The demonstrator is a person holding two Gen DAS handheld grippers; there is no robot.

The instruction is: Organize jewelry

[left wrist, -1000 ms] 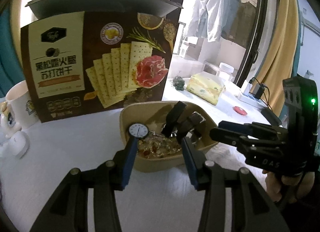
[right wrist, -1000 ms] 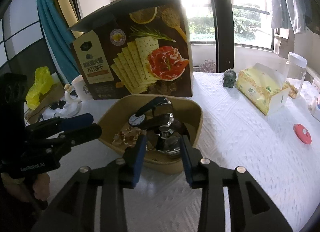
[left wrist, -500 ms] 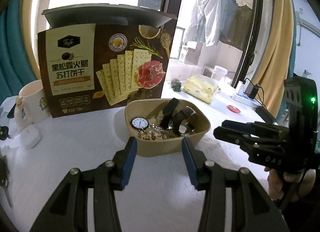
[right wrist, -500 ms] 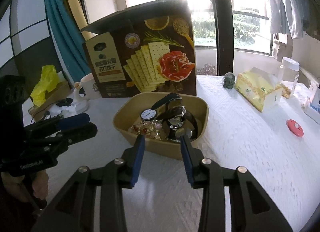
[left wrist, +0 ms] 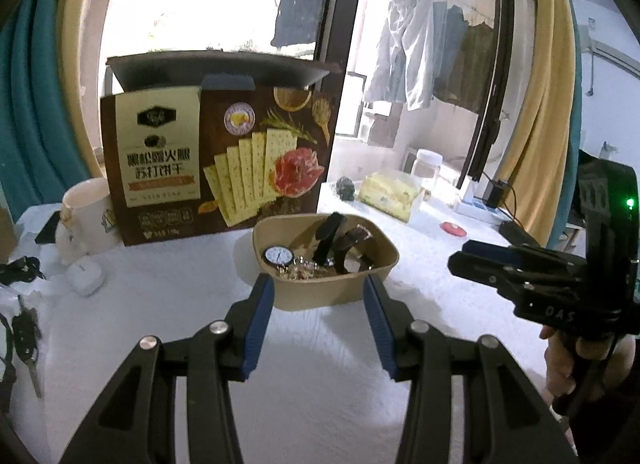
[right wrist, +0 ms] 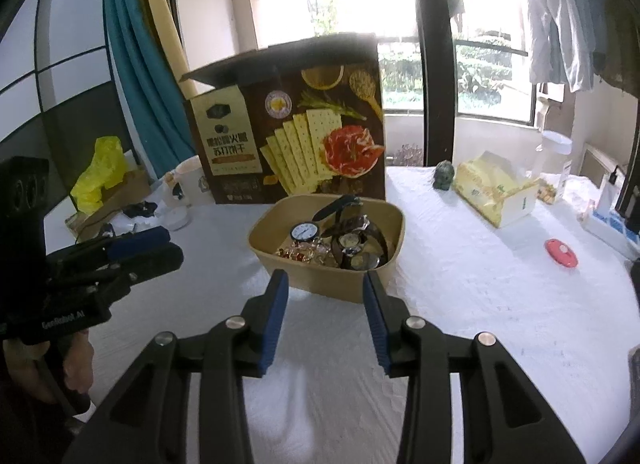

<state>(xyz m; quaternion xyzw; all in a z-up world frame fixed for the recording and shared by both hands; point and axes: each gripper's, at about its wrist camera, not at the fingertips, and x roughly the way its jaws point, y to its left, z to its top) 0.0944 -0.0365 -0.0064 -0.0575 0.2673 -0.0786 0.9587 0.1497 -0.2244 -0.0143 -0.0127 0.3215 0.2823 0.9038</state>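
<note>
Both grippers hang empty with fingers parted: the left gripper (left wrist: 318, 304) and right gripper (right wrist: 326, 296) each face the tan bowl (right wrist: 384, 217) at twelve o'clock on the white surface (right wrist: 480, 304). Watches (right wrist: 352, 242) (straps running toward the cracker box (right wrist: 288, 135)) fill it; neither is clearly nearer.

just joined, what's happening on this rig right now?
A person holds a two-finger gripper in each hand over a white-covered table. Both the left gripper and the right gripper are open and empty, pointed at a tan bowl that holds wristwatches, a white-faced watch and beaded jewelry. A cracker box stands behind the bowl. Neither gripper touches the bowl.
</note>
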